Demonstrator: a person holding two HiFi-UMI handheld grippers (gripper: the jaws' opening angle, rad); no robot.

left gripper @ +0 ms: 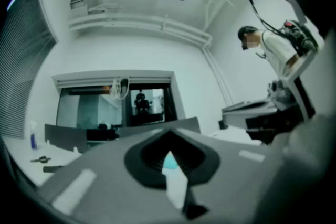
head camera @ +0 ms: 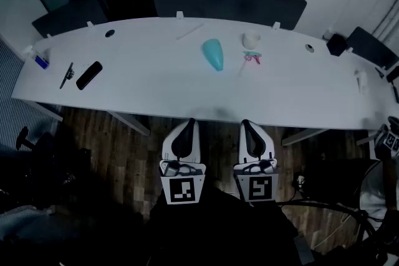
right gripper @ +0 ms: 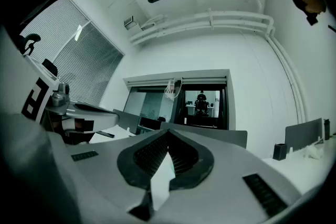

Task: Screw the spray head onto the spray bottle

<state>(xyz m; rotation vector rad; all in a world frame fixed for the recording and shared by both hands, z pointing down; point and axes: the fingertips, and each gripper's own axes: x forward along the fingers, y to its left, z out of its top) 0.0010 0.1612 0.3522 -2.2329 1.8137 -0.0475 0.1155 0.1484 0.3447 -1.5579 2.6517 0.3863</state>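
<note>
Bottle (head camera: 213, 54) on table (head camera: 143, 87), spray head (head camera: 252, 58) near, well inside edges

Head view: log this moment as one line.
left gripper: shut, empty | right gripper: shut, empty | spray bottle: lying on table | spray head: beside it, unattached

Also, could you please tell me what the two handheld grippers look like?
The left gripper and the right gripper match. Each has a rounded white shell with a black oval panel on top, and a cube with black-and-white square markers on the end nearer the person. In their own views the jaws are pale grey with dark pads, which are visibly ribbed on the right one.
</note>
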